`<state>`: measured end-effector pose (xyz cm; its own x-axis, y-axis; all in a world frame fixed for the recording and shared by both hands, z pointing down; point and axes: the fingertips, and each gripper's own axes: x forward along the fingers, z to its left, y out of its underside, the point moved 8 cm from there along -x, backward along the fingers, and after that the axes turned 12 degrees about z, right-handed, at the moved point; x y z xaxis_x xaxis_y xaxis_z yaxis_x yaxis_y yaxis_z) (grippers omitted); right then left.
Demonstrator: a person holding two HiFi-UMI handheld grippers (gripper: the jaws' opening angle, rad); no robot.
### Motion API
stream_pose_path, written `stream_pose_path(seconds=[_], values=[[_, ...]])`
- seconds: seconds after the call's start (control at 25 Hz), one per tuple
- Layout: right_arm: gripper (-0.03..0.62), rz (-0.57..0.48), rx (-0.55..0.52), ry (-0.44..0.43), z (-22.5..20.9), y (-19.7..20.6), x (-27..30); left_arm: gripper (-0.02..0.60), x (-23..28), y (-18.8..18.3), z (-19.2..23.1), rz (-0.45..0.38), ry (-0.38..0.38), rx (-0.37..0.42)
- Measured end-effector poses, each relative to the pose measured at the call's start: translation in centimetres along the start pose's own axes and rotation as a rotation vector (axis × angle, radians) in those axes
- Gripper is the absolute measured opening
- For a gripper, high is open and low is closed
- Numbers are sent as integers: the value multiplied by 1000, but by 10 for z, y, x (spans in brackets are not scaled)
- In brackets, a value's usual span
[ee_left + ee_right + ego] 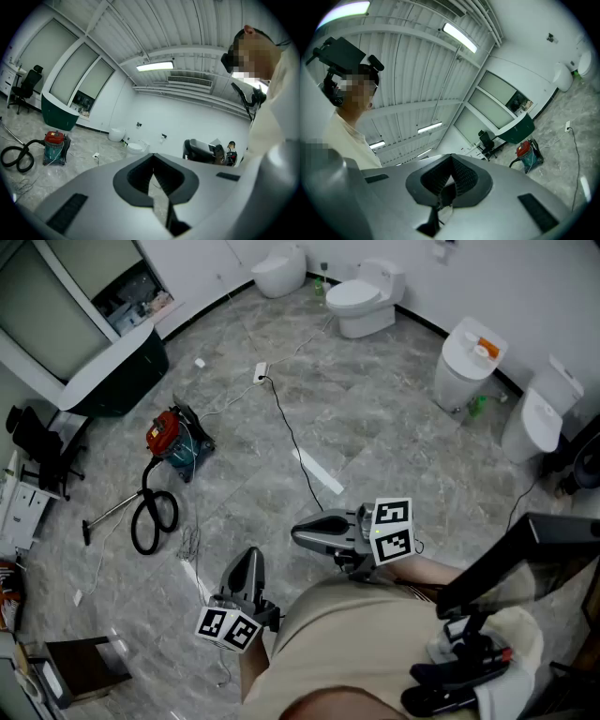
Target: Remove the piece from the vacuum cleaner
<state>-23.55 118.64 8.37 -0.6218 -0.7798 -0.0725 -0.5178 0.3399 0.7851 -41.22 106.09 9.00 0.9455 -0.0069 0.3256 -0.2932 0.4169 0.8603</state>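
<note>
The red canister vacuum cleaner (171, 436) stands on the grey floor at the left, with its black hose (153, 514) coiled in front and a thin wand (114, 512) lying out to the left. Both grippers are held close to the person's body, well away from it. My left gripper (246, 561) points away over the floor and is shut with nothing in it. My right gripper (300, 534) points left, also shut and empty. The vacuum (55, 147) shows small at the left of the left gripper view, and as a small vacuum (528, 152) in the right gripper view.
A black cable (292, 442) runs from a white power strip (261, 372) across the floor toward me. A dark green bathtub (118, 373) stands beyond the vacuum, toilets (367, 298) line the back wall, and an office chair (36, 446) is at the far left. Black equipment (511, 568) is at my right.
</note>
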Motion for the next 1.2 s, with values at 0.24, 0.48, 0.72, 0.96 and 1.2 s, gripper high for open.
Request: stream_pose_path(seconds=[0.24,0.48,0.72,0.96,1.2], values=[[3,-8,20,-10,-16,-3,-15,3,27,4,-8,35,8,-8],[3,-71,73,-81,-39,-18,-43,3,63,-4,-22,79,-5,7],[3,-110,103,-84,-79,-60,-98,3,135,-32,-43,102,-11,46],[3,-17,97,-168,-115,-80,-105,3,160,-37,-44,113,-173,27],[3,114,34,-221,-134,-89,-108,3,174,-53,-38,94,-332,69]])
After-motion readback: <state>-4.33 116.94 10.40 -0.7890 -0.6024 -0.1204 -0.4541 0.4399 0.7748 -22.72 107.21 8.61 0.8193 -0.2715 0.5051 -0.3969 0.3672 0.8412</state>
